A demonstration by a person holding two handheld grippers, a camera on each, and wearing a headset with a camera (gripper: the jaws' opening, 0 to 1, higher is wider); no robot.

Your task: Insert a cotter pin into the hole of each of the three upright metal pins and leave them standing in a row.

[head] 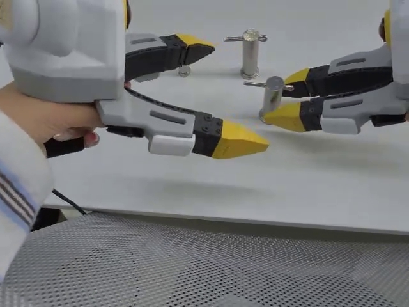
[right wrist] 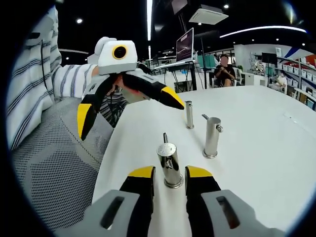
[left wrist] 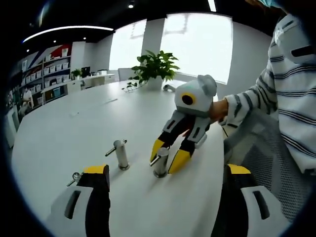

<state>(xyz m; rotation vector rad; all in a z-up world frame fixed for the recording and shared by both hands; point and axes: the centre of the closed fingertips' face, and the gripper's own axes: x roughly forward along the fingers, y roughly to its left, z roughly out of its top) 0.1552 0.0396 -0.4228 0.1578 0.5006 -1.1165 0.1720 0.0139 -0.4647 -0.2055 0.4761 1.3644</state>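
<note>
Head view. My left tongs [head: 238,96] are spread wide above the plain white tabletop [head: 192,185]. My right tongs [head: 279,99] sit at the right, yellow tips narrowed to either side of the nearest pin [head: 273,93]. This is a short upright silver metal cylinder with a thin wire cotter pin [head: 254,83] through its top. The second pin [head: 250,57], same make, stands behind it with a second cotter pin [head: 238,39] through its top. The third pin [head: 184,71] is mostly hidden behind my left upper jaw.

Left gripper view. My own jaws are far apart. The right tongs [left wrist: 168,157] straddle the nearest pin [left wrist: 161,165], and the second pin [left wrist: 120,155] stands near it.

Right gripper view. The nearest pin [right wrist: 168,155] stands upright between my jaws, close on both sides. I cannot tell whether the pads press it.
</note>
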